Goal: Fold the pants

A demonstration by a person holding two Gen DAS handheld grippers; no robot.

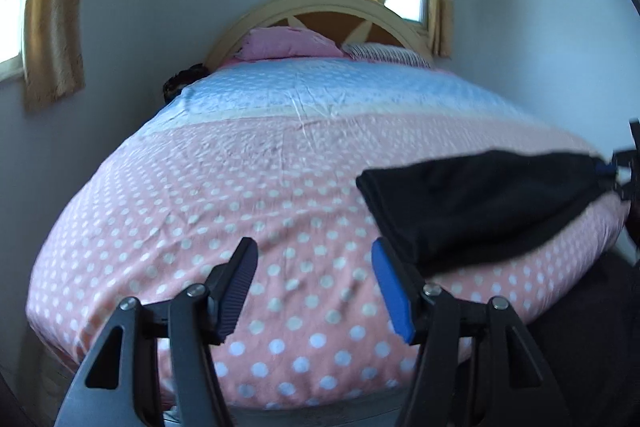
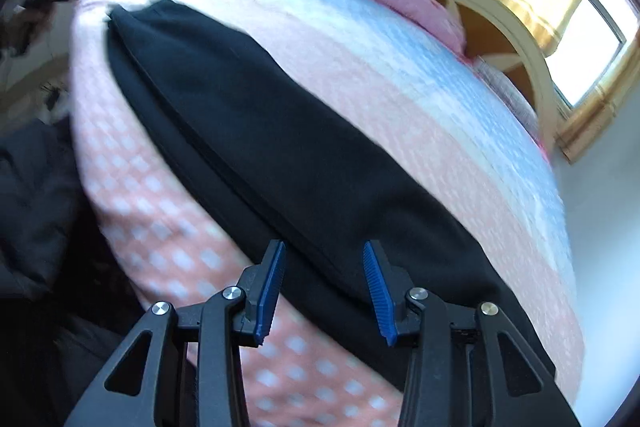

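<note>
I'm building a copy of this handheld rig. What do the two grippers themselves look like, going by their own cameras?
Both look alike. The left gripper and right gripper each have two black plastic arms with triangular cut-outs, joined by silver round-headed pivot screws. The fingers carry ribbed pads, bright blue where lit, one on the left looking dark navy. No cables, markings or sleeves show.

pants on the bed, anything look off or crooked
Nothing looks damaged or spilled. The black pants lie flat but diagonally across the dotted bedspread, near its foot edge. Both grippers, left and right, are open and empty.
</note>
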